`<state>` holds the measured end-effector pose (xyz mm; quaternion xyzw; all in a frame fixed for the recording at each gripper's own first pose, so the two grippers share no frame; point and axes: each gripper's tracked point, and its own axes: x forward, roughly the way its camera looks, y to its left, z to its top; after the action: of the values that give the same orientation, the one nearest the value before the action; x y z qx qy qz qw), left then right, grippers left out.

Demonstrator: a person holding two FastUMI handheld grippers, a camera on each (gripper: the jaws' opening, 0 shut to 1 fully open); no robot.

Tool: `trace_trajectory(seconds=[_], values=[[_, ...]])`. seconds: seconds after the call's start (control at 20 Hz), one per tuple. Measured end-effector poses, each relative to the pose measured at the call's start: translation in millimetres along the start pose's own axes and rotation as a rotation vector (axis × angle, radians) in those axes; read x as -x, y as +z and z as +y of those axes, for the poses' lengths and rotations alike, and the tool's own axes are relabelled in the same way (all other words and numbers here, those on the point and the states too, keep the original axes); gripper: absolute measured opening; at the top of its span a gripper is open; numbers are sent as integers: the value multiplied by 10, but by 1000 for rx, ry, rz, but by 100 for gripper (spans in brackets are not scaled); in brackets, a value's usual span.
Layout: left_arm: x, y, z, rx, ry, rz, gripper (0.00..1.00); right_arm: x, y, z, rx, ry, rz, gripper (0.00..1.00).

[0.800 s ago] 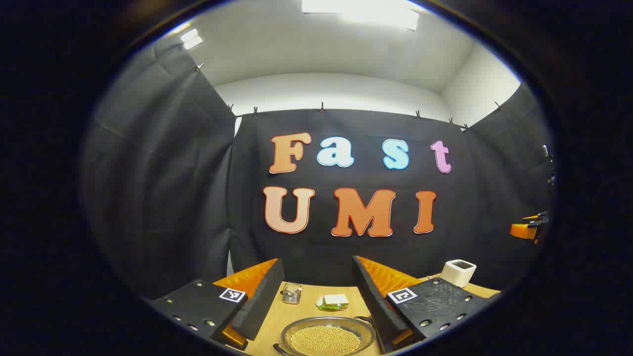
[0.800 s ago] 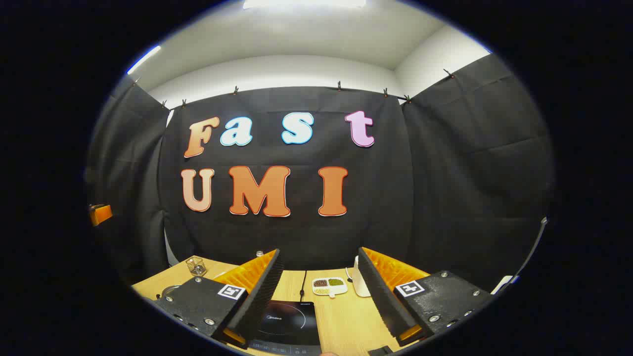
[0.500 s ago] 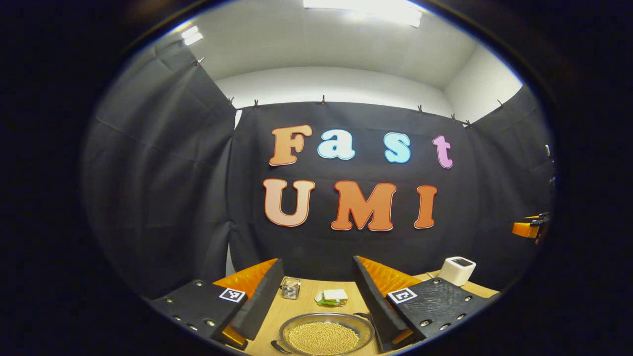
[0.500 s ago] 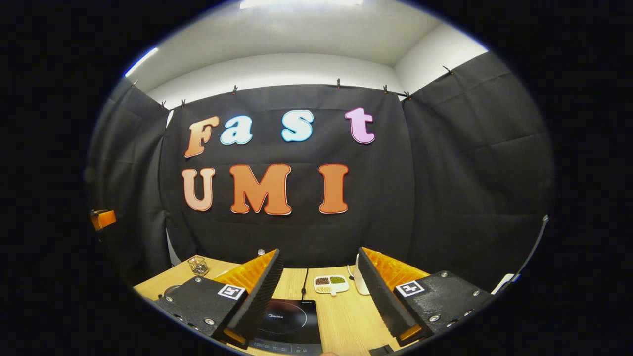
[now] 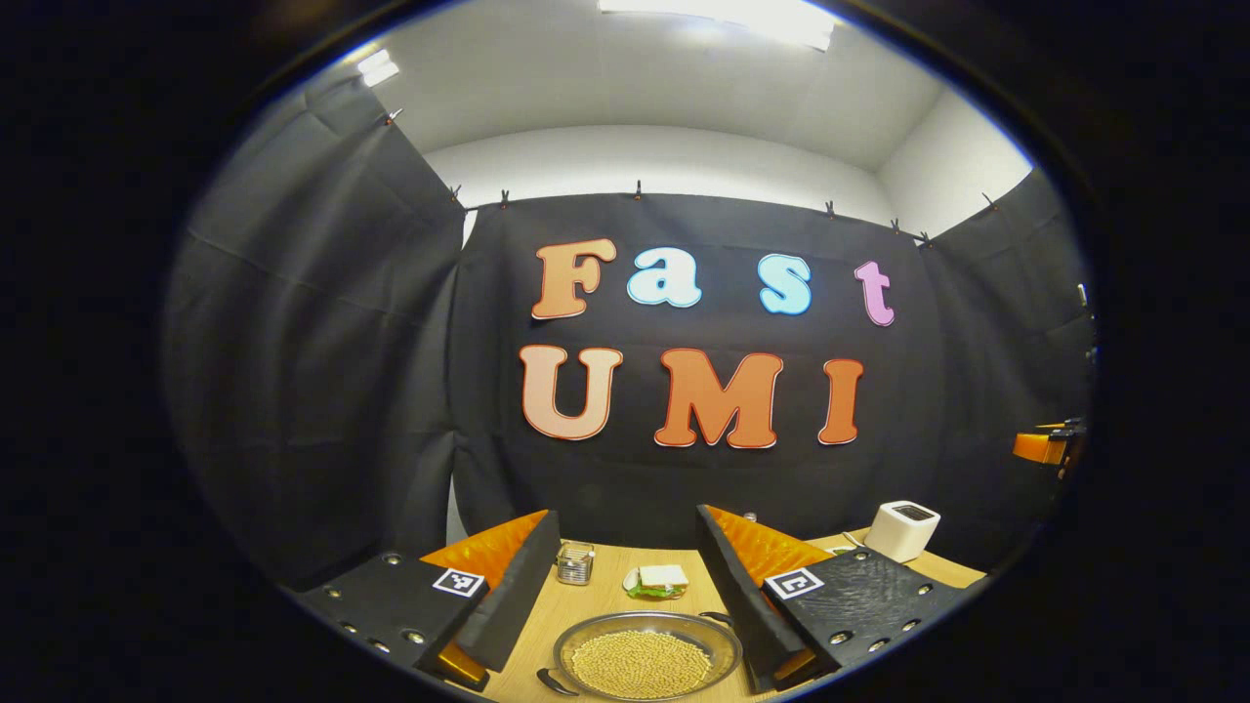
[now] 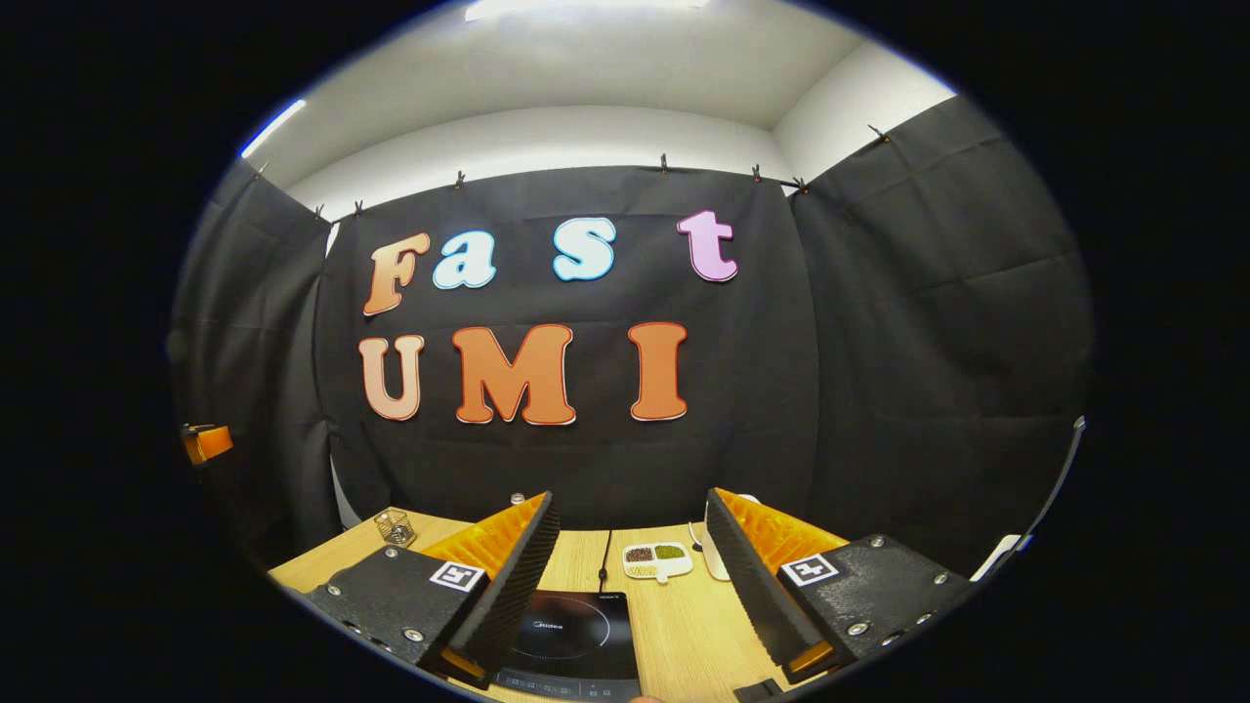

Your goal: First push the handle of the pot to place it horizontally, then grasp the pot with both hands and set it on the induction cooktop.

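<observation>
In the left gripper view a shallow metal pot [image 5: 645,656] full of yellow beans sits on the wooden table [image 5: 605,596], with one dark handle at its near left [image 5: 549,681] and one at its far right [image 5: 716,617]. My left gripper [image 5: 625,586] hovers above and before it, open, nothing between its fingers. In the right gripper view the black induction cooktop [image 6: 576,640] lies on the table right below my right gripper [image 6: 630,576], which is open and holds nothing.
Behind the pot stand a small wire basket [image 5: 574,563] and a sandwich on a plate [image 5: 656,581]. A white box-shaped appliance [image 5: 901,530] stands at the right. Beyond the cooktop lie a divided dish of beans [image 6: 654,559] and the wire basket [image 6: 395,528].
Both views have tilted down a little, so the pot and cooktop show a bit more. Neither gripper has changed its opening.
</observation>
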<state>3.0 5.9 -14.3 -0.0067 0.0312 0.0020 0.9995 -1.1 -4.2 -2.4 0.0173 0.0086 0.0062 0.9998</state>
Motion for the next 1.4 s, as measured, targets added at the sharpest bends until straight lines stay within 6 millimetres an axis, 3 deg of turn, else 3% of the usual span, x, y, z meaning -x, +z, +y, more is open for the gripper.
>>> trace_trajectory(seconds=[0.15,0.2,0.5,0.7,0.75,0.85,0.95,1.0,1.05,1.4], values=[[7,-1,45,-2,7,-1,89,-10,-16,-20,9,-9,-1,95],[22,13,20,5,0,-7,93,-3,-23,-38,17,-14,-2,95],[41,49,18,-36,-2,-23,57,-19,-51,-8,15,-6,7,95],[71,78,-95,-37,-56,-31,49,-24,-58,24,19,-2,9,95],[83,85,-117,-33,-70,-34,37,-26,-62,26,20,0,12,95],[95,81,-157,-34,-91,-38,34,-20,-75,43,21,1,13,100],[98,75,-169,-39,-110,-40,18,-25,-79,44,18,2,14,95],[92,55,-129,-38,-100,-38,18,-36,-87,40,15,3,15,95],[91,46,-133,-33,-105,-35,1,-28,-96,45,13,3,15,95],[127,-467,8,-38,-80,61,3,-76,-131,92,10,18,9,95]])
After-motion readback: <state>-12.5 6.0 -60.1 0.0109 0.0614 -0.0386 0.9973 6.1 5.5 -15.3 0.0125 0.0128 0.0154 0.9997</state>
